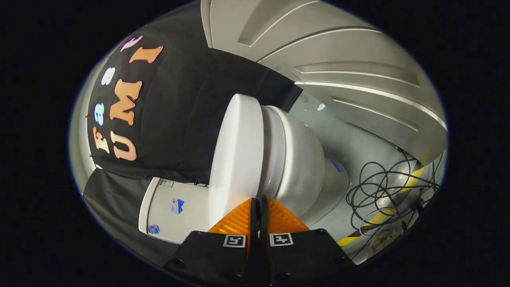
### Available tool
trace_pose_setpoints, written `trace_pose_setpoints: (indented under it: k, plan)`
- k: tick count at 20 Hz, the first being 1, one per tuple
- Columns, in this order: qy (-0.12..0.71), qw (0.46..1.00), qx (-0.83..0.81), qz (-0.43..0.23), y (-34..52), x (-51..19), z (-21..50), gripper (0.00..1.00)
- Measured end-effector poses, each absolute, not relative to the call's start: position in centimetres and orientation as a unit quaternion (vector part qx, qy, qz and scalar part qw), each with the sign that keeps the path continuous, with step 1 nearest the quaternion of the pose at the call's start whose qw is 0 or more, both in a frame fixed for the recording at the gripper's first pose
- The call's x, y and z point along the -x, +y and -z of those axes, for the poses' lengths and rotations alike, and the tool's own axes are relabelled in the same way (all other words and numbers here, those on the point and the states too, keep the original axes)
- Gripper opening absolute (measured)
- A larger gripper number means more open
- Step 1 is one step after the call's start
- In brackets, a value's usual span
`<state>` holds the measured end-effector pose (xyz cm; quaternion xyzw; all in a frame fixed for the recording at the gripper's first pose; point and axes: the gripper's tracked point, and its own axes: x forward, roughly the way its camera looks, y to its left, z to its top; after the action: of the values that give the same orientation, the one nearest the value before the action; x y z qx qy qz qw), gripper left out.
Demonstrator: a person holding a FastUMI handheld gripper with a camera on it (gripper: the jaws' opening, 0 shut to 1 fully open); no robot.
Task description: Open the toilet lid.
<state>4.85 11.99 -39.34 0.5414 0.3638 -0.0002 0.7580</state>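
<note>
Seemingly rolled hard onto its side, the gripper meets a white toilet in a cloth-walled booth, its two orange fingers drawn together with hardly a slit between them and nothing visibly pinched there. Their tips sit right at the seam where the toilet lid meets the bowl, at the near rim, though whether they touch the plastic or rest just short of it cannot be told from this angle. The lid appears closed or nearly so, a broad flat oval lying against the seat, its long axis running straight away from the fingers; because of the tilted view its top face looks toward the black cloth wall and the bowl bulges off on the opposite side. The cistern, marked with small stickers, lies alongside the lid on the cloth side. Beyond the bowl, on the grey floor, a tangle of black cables crosses a yellow stripe, well apart from the work. A pale panelled door closes the background. Judging from this, the coming move turns on that seam: the closed tips would need to catch the lid's edge and push it away from the bowl toward the cloth side, swinging it about a hinge that is hidden here, and a slip along the smooth rim looks the likeliest fault.
</note>
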Motion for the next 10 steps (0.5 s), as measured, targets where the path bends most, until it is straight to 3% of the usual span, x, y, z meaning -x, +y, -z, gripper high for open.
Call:
trace_pose_setpoints:
  k: [10]
  plan:
    - [0.368,0.769,-0.523,0.009,11.56,-4.68,39.54,0.09]
